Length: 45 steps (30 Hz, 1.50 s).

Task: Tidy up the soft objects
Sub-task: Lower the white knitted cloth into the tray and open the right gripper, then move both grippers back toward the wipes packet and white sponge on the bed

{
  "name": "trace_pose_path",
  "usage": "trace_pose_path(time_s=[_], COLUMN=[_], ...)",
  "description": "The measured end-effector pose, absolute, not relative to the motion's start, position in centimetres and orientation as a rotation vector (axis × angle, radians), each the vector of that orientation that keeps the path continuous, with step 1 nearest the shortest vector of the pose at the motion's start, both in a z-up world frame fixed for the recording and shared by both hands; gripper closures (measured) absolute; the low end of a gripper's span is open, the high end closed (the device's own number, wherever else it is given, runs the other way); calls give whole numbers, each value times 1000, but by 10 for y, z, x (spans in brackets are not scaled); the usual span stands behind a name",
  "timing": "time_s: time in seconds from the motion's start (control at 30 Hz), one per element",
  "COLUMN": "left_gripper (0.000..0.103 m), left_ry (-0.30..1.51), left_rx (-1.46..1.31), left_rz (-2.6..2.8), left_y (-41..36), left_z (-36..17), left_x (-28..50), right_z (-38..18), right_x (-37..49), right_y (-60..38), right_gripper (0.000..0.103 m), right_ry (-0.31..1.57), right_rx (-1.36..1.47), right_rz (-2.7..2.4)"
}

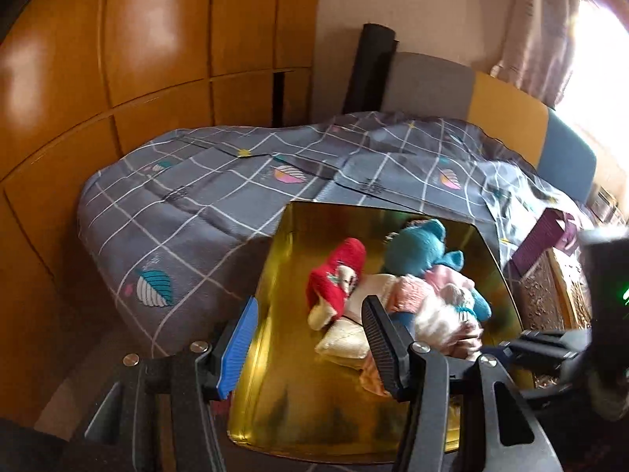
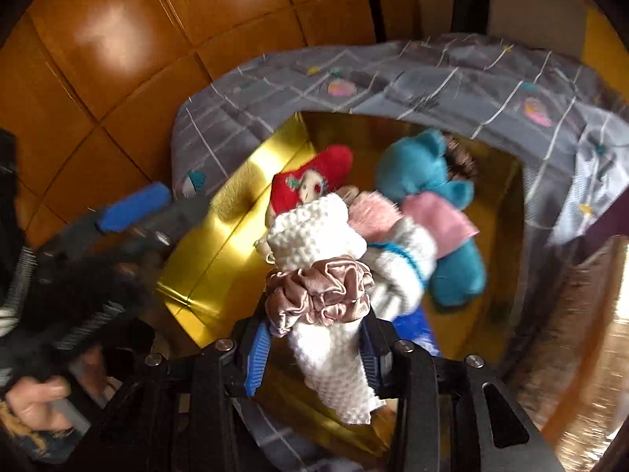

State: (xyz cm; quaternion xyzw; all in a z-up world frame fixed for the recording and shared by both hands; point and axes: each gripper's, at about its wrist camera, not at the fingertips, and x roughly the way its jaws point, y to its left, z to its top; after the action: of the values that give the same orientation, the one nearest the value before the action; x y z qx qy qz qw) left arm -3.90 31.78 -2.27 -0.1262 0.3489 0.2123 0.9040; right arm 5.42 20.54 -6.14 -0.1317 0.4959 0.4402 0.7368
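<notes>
1. White knit cloth (image 2: 314,244) with a dusty-pink satin scrunchie (image 2: 318,295) bunched on it is clamped between the right gripper's (image 2: 314,358) blue-padded fingers, over the box.
2. The left gripper (image 1: 310,346) stands with its fingers apart and nothing between them, at the box's near edge.
3. Gold box (image 1: 291,259) lies on the grey checked bedspread (image 1: 188,204); inside, a red sock (image 1: 338,275) at 11 o'clock of the left gripper, a teal plush toy (image 1: 416,244) at 1 o'clock.
4. A hand (image 2: 35,401) grips the left tool's handle at 8 o'clock in the right wrist view.
</notes>
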Motion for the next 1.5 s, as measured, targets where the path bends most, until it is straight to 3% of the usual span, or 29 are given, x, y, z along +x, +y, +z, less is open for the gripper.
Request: trace_pose_path(time_s=[0.1, 0.13, 0.17, 0.23, 1.03, 1.5], left_gripper=[48, 48, 48, 48, 48, 48], left_ry=[720, 719, 719, 718, 692, 641], left_rx=[-260, -259, -259, -257, -144, -114], left_rz=[449, 450, 449, 445, 319, 172], left_y=[321, 322, 321, 320, 261, 221], left_z=[-23, -23, -23, -23, -3, 29], left_x=[-40, -40, -40, -41, -39, -29], right_z=[-72, -71, -70, -64, 27, 32], right_x=[51, 51, 51, 50, 29, 67], right_y=[213, 211, 208, 202, 84, -83], right_gripper=[56, 46, 30, 13, 13, 13], right_ry=[1088, 1085, 1089, 1097, 704, 713], right_rx=[-303, -284, -261, -223, -173, 35], right_rz=[968, 977, 986, 982, 727, 350])
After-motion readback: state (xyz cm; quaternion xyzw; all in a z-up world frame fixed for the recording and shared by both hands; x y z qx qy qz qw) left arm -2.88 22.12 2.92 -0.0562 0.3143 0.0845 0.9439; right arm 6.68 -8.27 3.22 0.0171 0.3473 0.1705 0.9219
